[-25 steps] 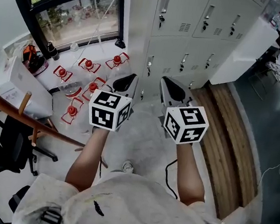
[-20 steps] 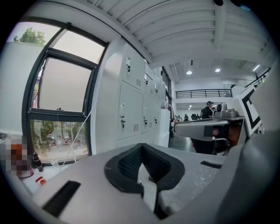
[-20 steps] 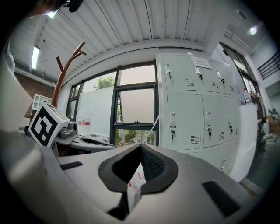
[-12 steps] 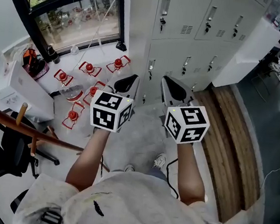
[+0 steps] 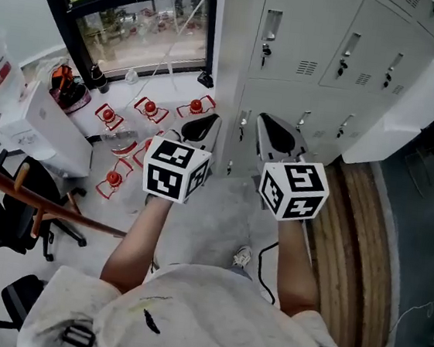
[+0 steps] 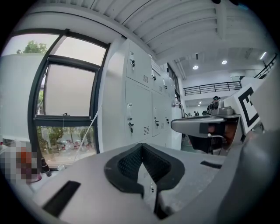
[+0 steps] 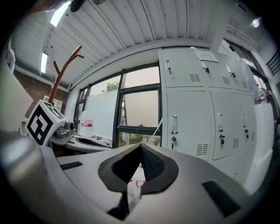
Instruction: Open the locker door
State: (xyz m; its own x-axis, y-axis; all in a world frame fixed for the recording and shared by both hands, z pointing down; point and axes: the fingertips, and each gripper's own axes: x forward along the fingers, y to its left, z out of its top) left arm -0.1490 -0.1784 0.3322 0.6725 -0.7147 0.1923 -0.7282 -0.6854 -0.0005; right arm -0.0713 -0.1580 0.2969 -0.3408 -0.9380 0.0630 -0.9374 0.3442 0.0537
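Note:
A bank of pale grey lockers (image 5: 331,57) stands ahead, all doors closed. The nearest column's upper door (image 5: 283,36) has a vertical handle and a keyed lock; in the right gripper view that door (image 7: 188,127) shows right of the window. My left gripper (image 5: 203,126) and right gripper (image 5: 274,134) are held side by side at chest height, pointing at the lockers and well short of them. Both are shut with nothing between the pads, as seen for the left gripper (image 6: 141,148) and right gripper (image 7: 140,148). Neither touches a door.
Several red-topped wire stands (image 5: 148,110) lie on the floor under a black-framed window (image 5: 141,20). White boxes (image 5: 47,130), black chairs (image 5: 10,215) and a wooden coat stand (image 5: 43,199) are at the left. A wooden floor strip (image 5: 359,224) and a white counter (image 5: 399,112) lie right.
The person has stepped closer to the lockers, which sit lower and larger in the head view. Both grippers keep the same side-by-side stance and stay shut.

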